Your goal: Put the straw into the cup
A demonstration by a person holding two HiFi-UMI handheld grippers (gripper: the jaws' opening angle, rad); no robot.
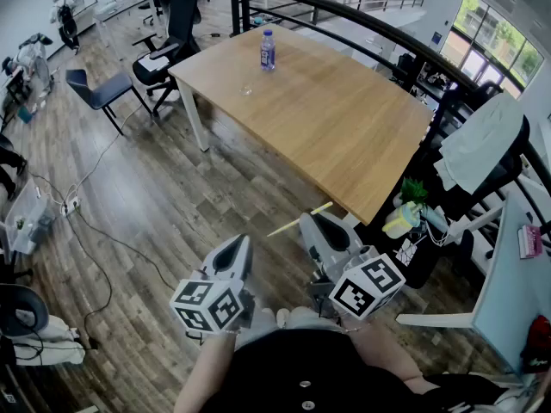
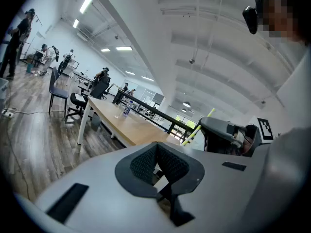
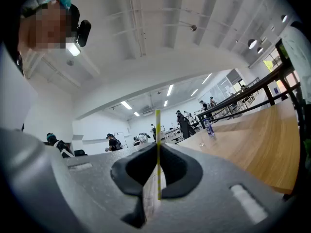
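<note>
A thin yellow straw (image 1: 301, 218) is pinched in my right gripper (image 1: 315, 223), which is shut on it. The straw sticks out sideways to the left in the head view and stands upright between the pads in the right gripper view (image 3: 158, 149). My left gripper (image 1: 240, 246) hangs beside it, shut with nothing in it. A small clear cup (image 1: 247, 89) stands on the far part of the wooden table (image 1: 327, 127), near a purple-labelled bottle (image 1: 268, 51). Both grippers are held over the floor, well short of the table.
A dark office chair (image 1: 164, 54) and a blue chair (image 1: 96, 89) stand left of the table. A black railing (image 1: 379, 37) runs behind it. A cable and power strip (image 1: 71, 203) lie on the wooden floor. People stand far off in the room.
</note>
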